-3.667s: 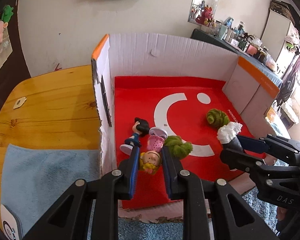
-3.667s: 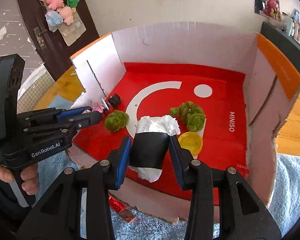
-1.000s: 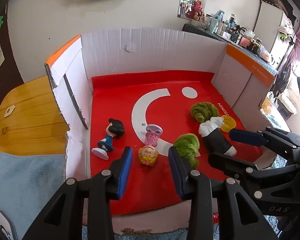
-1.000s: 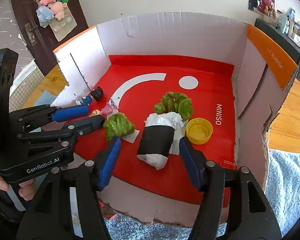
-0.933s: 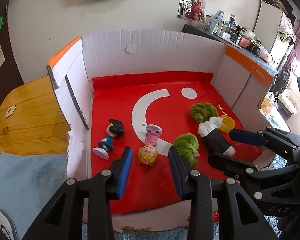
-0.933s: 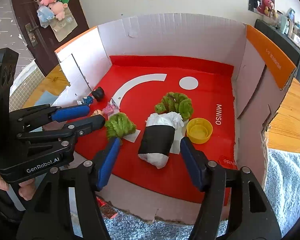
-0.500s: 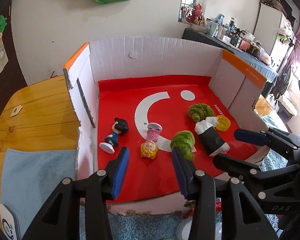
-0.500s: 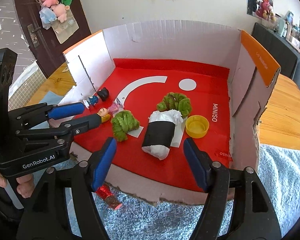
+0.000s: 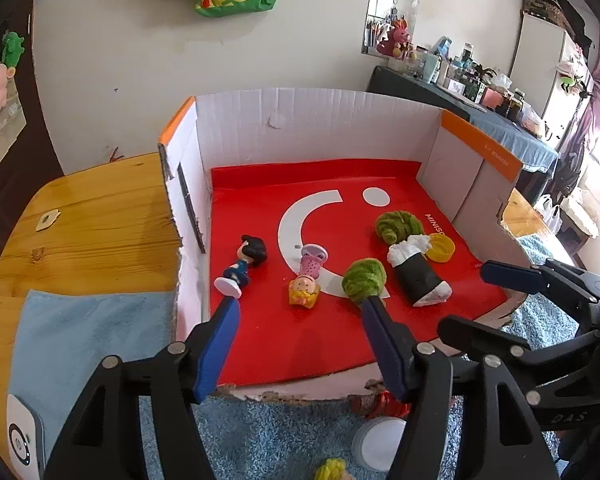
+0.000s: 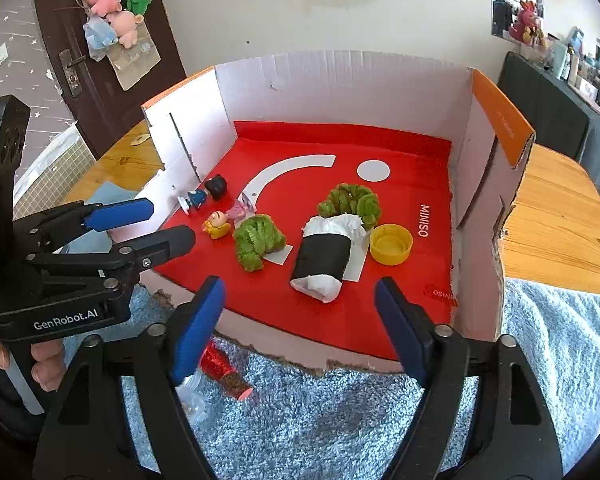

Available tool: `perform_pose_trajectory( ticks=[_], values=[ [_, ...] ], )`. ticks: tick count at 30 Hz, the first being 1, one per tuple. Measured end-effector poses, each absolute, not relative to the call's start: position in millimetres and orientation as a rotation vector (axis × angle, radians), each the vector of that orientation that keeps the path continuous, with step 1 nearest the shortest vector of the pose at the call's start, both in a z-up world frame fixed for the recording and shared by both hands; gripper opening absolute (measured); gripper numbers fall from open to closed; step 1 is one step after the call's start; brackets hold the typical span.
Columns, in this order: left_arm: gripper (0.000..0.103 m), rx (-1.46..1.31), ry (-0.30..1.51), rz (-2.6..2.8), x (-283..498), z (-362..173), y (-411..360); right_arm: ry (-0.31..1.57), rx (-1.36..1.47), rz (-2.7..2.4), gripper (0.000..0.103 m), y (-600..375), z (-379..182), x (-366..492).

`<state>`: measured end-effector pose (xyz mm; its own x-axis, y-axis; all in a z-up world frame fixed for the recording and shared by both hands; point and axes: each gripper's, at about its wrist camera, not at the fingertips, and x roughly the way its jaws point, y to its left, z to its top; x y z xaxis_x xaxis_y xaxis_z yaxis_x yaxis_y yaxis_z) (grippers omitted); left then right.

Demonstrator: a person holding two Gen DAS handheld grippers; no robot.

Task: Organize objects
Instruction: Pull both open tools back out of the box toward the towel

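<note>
Inside the cardboard box [image 9: 340,120], left to right, lay the dark-haired figurine [image 9: 242,266], the blonde doll [image 9: 306,286], a green fuzzy ball [image 9: 364,280], the black-and-white roll [image 9: 418,272] and a yellow cap [image 9: 440,246]. The left gripper [image 9: 300,344] was opening with nothing between its jaws, and the right gripper [image 10: 298,324] was opening wide too, empty, both hanging near the box's front edge.

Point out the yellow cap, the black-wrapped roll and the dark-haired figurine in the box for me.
yellow cap [image 10: 391,245]: right wrist view, inside of its open hollow.
black-wrapped roll [image 10: 323,255]: right wrist view, middle of the black band.
dark-haired figurine [image 9: 253,249]: left wrist view, on its black hair.
</note>
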<state>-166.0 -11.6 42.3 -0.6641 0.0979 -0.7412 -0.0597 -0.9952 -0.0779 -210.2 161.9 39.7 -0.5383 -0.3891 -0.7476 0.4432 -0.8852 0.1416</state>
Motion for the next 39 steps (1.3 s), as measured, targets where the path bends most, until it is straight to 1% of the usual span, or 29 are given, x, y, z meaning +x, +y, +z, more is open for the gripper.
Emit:
perform_pose_trajectory(
  ticks=[2, 5, 7, 10, 11, 13, 14, 19, 23, 26, 39],
  values=[
    [0.076, -1.241, -0.074, 2.795, -163.5, 43.5, -12.5, 0.092, 1.140, -2.402, 0.081, 161.7, 41.0, -207.4],
    [0.080, -1.227, -0.068, 2.815, -158.5, 45.9, -13.8, 0.102, 1.133, -2.404, 0.086, 161.4, 42.6, -203.7],
    [0.081, -1.222, -0.060, 2.825, -155.5, 47.6, -14.5, 0.112, 1.128, -2.408, 0.086, 160.9, 43.8, -201.1],
    [0.087, -1.212, -0.059, 2.837, -151.1, 50.0, -15.6, 0.120, 1.124, -2.410, 0.087, 160.2, 45.4, -197.9],
    [0.088, -1.209, -0.060, 2.840, -149.9, 50.5, -16.1, 0.121, 1.122, -2.410, 0.087, 160.3, 45.7, -196.6],
    [0.088, -1.206, -0.063, 2.839, -147.3, 51.7, -17.0, 0.126, 1.117, -2.410, 0.092, 159.8, 46.3, -193.5],
    [0.088, -1.206, -0.064, 2.839, -145.8, 52.0, -17.5, 0.130, 1.114, -2.411, 0.092, 159.5, 46.7, -191.9],
    [0.094, -1.200, -0.066, 2.841, -141.4, 53.0, -18.1, 0.147, 1.102, -2.415, 0.093, 158.5, 49.7, -184.3],
    [0.095, -1.193, -0.073, 2.846, -135.6, 55.1, -19.4, 0.149, 1.093, -2.418, 0.093, 159.5, 51.4, -178.9],
    [0.098, -1.189, -0.082, 2.852, -131.7, 57.1, -21.1, 0.149, 1.083, -2.419, 0.093, 160.4, 53.2, -174.3],
    [0.098, -1.189, -0.105, 2.857, -117.6, 59.5, -25.7, 0.158, 1.079, -2.407, 0.094, 160.3, 53.1, -156.5]
  ],
)
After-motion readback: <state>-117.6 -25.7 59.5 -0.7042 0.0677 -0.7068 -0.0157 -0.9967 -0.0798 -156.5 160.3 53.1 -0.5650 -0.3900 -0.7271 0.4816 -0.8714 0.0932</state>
